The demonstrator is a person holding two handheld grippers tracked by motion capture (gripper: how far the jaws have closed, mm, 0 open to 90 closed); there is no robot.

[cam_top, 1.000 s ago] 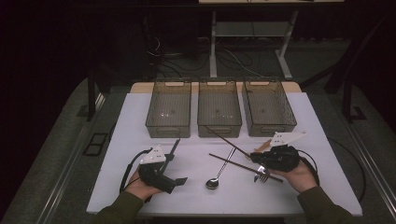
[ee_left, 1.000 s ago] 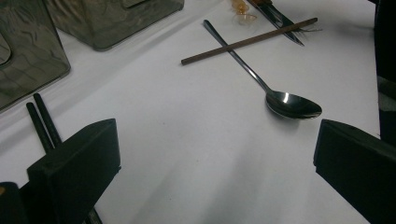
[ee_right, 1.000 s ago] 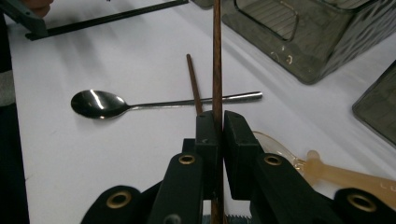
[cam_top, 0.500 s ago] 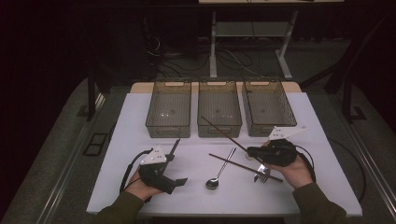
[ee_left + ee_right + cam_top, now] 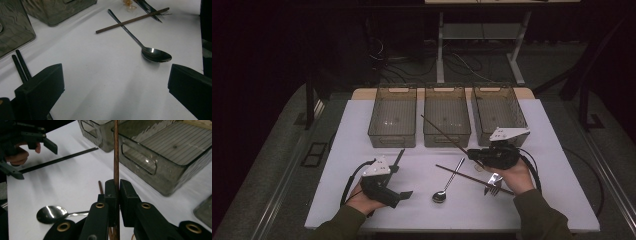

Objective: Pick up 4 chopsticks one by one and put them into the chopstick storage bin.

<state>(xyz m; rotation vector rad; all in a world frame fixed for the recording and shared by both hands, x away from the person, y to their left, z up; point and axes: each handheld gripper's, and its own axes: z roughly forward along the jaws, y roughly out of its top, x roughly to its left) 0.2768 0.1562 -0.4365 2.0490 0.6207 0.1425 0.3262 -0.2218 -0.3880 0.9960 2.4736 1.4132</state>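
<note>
White table in a dark room: right gripper fingers clenched on a brown chopstick angled over the middle bin; left gripper fingers spread wide, grasping nothing.

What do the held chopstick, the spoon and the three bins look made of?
Chopstick: probably wood, matte reddish-brown with faint grain. Spoon: polished metal, likely steel, with mirror-like glints in the bowl. Bins: smoky see-through plastic, apparently rigid, with moulded handle cut-outs.
</note>
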